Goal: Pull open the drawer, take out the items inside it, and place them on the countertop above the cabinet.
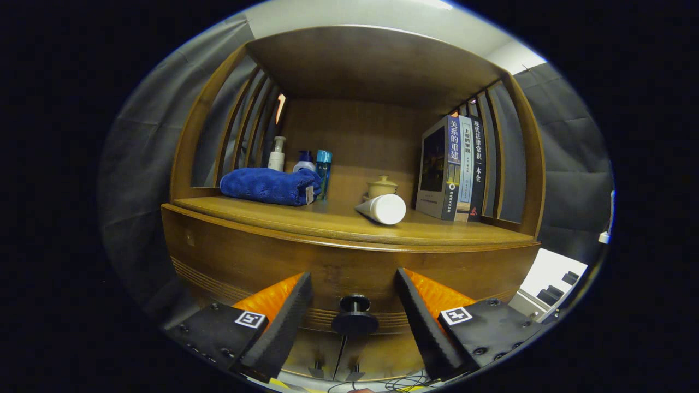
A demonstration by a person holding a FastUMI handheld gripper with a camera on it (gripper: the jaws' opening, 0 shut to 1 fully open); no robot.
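Note:
A wooden cabinet fills the view, and its drawer front (256, 262) sits flush below the countertop (338, 221). A round black knob (355, 314) sticks out of the drawer front. My gripper (354, 284) is open, with the knob between its two fingers and a gap on each side. The fingers touch nothing. On the countertop lie a folded blue towel (270, 185) and a white tube (382, 208) on its side. What the drawer holds is hidden.
Behind the towel stand a white pump bottle (277, 154), a small bottle with a blue cap (304, 162) and a blue bottle (323, 169). A small lidded pot (381, 187) sits at the back. Three books (456, 166) stand at the right end.

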